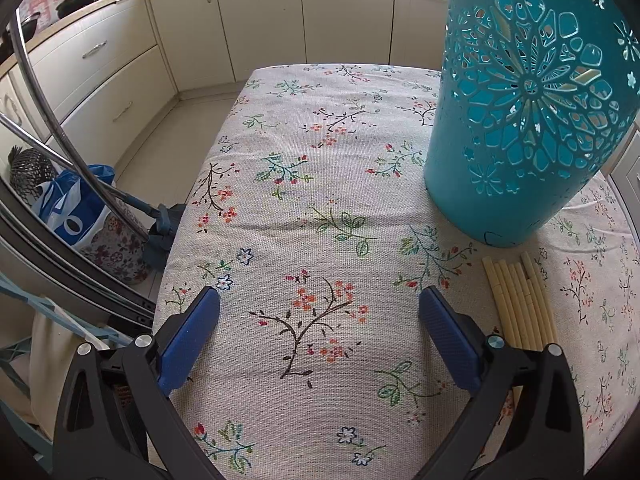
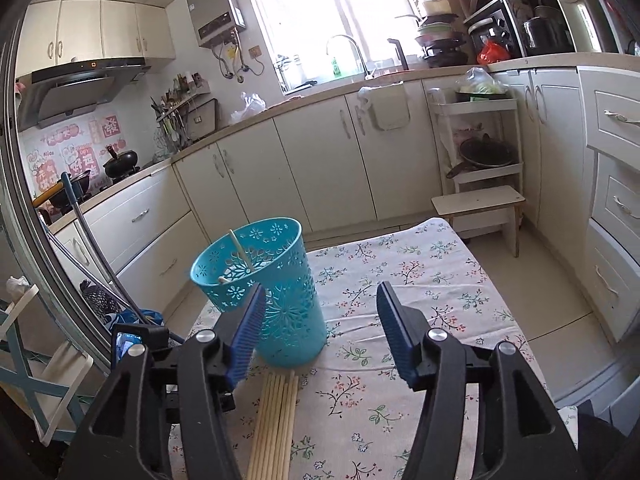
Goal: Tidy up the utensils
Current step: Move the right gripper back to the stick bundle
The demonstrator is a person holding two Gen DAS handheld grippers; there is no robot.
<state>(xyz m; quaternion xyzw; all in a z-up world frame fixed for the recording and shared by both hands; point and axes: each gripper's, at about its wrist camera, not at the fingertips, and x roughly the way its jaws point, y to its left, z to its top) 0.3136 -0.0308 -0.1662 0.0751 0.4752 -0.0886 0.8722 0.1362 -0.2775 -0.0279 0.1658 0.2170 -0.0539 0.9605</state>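
Observation:
A tall teal perforated holder (image 1: 524, 104) stands on the floral tablecloth, at the right in the left wrist view and left of centre in the right wrist view (image 2: 276, 296). A pale chopstick (image 2: 241, 253) leans inside it. A bundle of several pale chopsticks (image 1: 520, 304) lies flat in front of the holder, also seen in the right wrist view (image 2: 276, 424). My left gripper (image 1: 320, 300) is open and empty, low over the cloth to the left of the bundle. My right gripper (image 2: 322, 300) is open and empty, raised above the bundle and near the holder.
The floral tablecloth (image 1: 320, 168) covers a small table. Cream kitchen cabinets (image 2: 320, 160) run behind it. A blue bag (image 1: 76, 208) and a metal pole (image 1: 60, 132) stand at the table's left. A low wooden stool (image 2: 480, 204) stands beyond the far edge.

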